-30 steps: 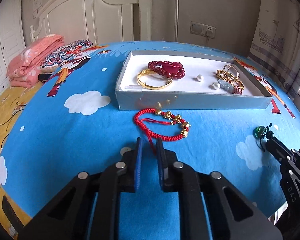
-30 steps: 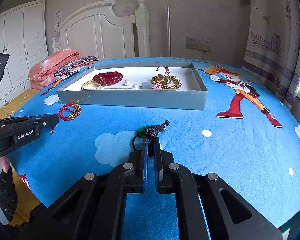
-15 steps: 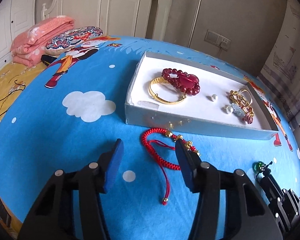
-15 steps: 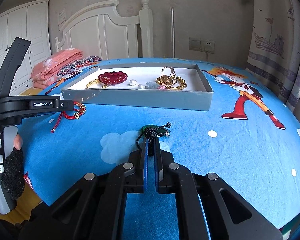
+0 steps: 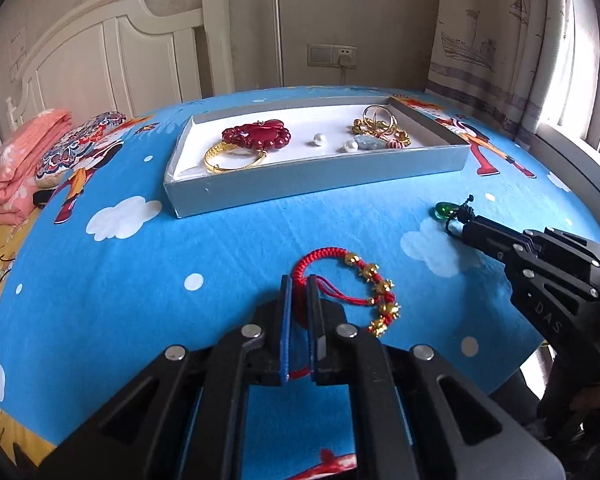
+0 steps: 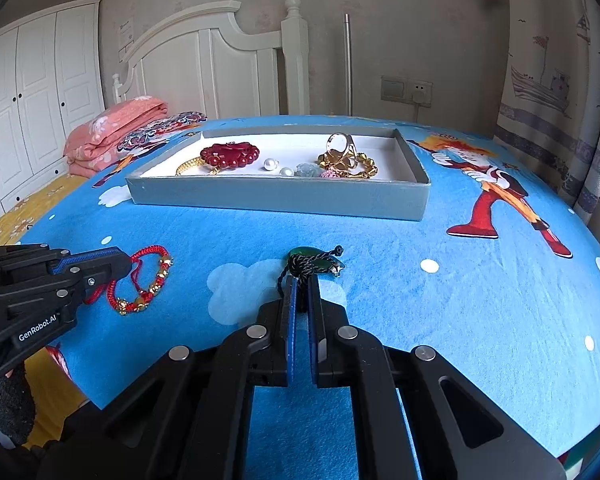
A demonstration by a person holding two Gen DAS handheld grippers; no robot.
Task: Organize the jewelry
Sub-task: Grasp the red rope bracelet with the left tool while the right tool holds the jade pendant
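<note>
A red cord bracelet with gold beads (image 5: 348,280) lies on the blue bedspread; it also shows in the right wrist view (image 6: 148,280). My left gripper (image 5: 299,286) is shut on its near side. A green pendant on a dark cord (image 6: 314,262) lies to the right, also in the left wrist view (image 5: 446,211). My right gripper (image 6: 302,288) is shut on its cord. A grey jewelry tray (image 5: 320,178) beyond holds a dark red bead bracelet (image 5: 256,138), a gold bangle (image 5: 232,158), two pearls and gold chains (image 5: 380,128).
Folded pink blankets (image 6: 116,130) and a patterned pillow (image 5: 76,146) lie at the bed's far left by the white headboard. The bed's edge drops off just below both grippers. A curtain (image 6: 552,80) and window sill are to the right.
My left gripper opened wide above the red bracelet, then came down and shut on its near side. The right gripper stayed shut on the pendant cord, almost unmoved.
</note>
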